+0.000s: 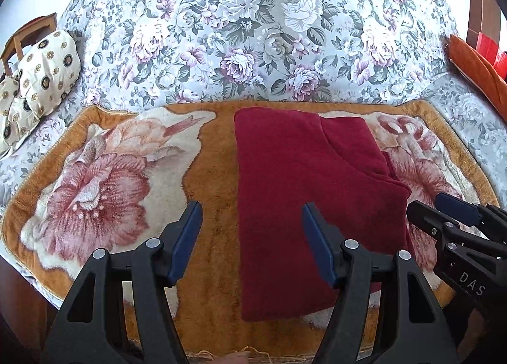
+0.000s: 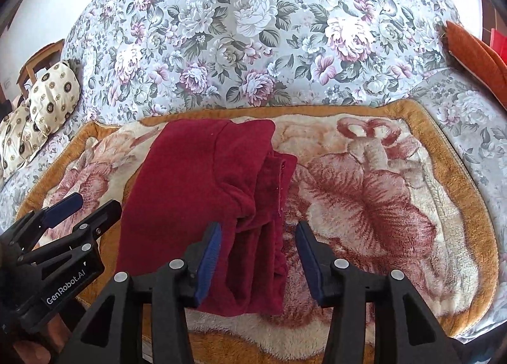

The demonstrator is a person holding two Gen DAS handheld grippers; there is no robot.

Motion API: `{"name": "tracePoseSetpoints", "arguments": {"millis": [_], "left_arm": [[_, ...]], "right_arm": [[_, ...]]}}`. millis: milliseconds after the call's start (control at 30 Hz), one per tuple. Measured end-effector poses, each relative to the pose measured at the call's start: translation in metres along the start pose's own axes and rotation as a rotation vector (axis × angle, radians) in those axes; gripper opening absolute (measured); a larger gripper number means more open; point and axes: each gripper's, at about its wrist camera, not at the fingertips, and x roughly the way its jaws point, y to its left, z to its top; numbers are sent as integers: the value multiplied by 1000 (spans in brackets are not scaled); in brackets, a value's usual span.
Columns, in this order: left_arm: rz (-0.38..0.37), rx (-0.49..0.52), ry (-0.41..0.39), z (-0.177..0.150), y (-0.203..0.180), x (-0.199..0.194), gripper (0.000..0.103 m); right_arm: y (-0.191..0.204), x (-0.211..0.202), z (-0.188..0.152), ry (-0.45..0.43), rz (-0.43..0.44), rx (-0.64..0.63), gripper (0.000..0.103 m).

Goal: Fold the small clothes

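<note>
A dark red fleece garment [image 1: 304, 193] lies folded lengthwise on a floral plush blanket [image 1: 101, 180]; it also shows in the right wrist view [image 2: 196, 186], with its layered folded edges on its right side. My left gripper [image 1: 252, 224] is open and empty above the garment's near left edge. My right gripper [image 2: 258, 240] is open and empty above the garment's near right edge. Each gripper shows in the other's view, the right one [image 1: 434, 208] and the left one [image 2: 92, 205].
The blanket lies on a sofa with a floral cover [image 1: 253, 31]. A cream patterned cushion [image 1: 47, 69] sits at the left, an orange cushion [image 1: 478, 69] at the right. A wooden chair [image 1: 28, 34] stands behind the left end.
</note>
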Motion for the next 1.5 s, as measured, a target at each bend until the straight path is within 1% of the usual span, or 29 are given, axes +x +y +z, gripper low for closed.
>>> {"name": "tracePoseSetpoints", "arguments": {"millis": [333,767,1000,1500], "left_arm": [[-5,-20,8,0,5,1,65],[0,-35,17,0,12,6,65],[3,-35,17,0,11,7,65],[4,-13,18,0,6,10,65]], "right_arm": [[8,4,2,-4,1,2,49],[8,12,1,19,8,0,50],[9,11,3,11,9,10,50],[8,16,0,26,18,23,50]]}}
